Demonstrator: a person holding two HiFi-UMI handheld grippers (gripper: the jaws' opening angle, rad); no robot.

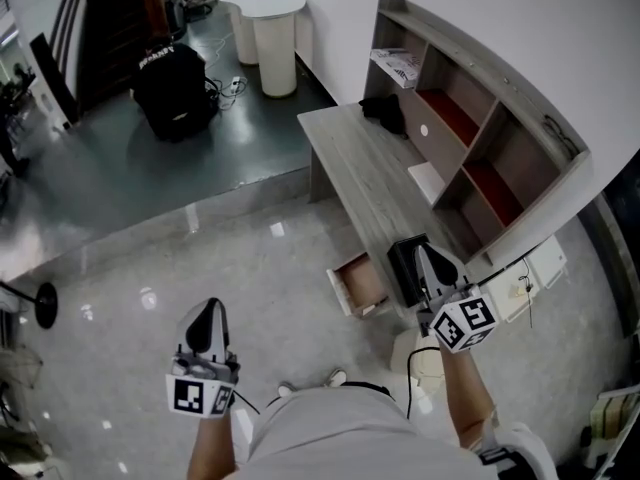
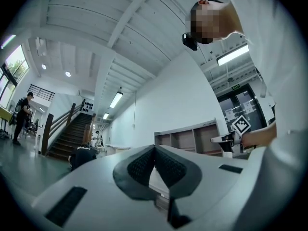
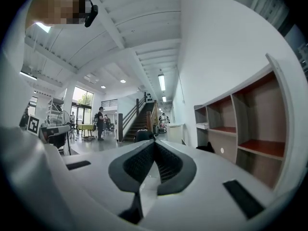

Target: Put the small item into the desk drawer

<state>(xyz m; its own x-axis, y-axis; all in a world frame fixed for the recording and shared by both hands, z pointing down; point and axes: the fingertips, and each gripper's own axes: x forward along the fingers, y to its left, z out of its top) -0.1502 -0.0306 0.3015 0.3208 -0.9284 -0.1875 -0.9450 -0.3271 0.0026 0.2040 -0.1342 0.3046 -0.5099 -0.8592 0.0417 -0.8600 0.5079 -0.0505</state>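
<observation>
A grey wooden desk (image 1: 352, 163) with a shelf unit (image 1: 490, 138) stands along the wall. One of its drawers (image 1: 360, 283) is pulled open at the near end and shows a brown inside. On the desktop lie a black item (image 1: 384, 113) far back and a flat white item (image 1: 425, 180) by the shelves. My right gripper (image 1: 425, 251) hovers over the desk's near end, just right of the open drawer, shut with nothing in it (image 3: 154, 142). Out to the left, above the floor, my left gripper (image 1: 208, 310) is also shut and empty (image 2: 154, 148).
A black backpack (image 1: 175, 90) sits on the dark floor at the back, next to round white stools (image 1: 275, 38). Papers (image 1: 397, 65) lie on a shelf. White boxes (image 1: 535, 273) with cables hang at the desk's right end. People stand far off by a staircase (image 3: 139, 119).
</observation>
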